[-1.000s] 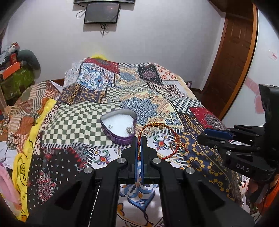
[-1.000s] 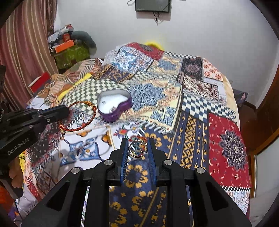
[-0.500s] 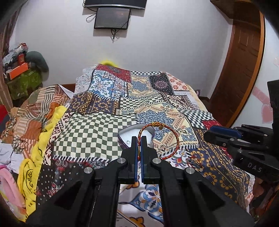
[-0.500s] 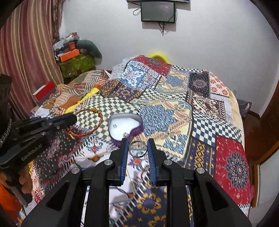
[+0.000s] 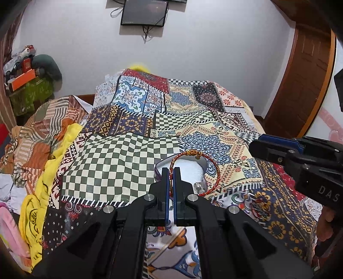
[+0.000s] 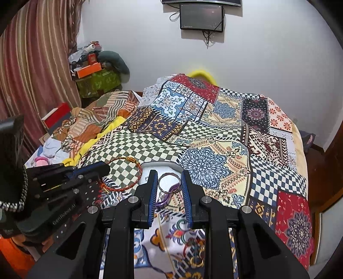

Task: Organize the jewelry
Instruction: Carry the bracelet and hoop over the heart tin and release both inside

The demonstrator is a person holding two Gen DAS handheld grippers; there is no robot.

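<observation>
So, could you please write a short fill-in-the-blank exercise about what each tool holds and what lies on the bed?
1. The left tool is shut on a red braided ____.
2. The right tool grips a silver ____.
3. The open purple box on the patchwork bedspread is shaped like a ____.
4. On the wall above the bed hangs a dark ____.

Missing words: bracelet; ring; heart; screen
</observation>
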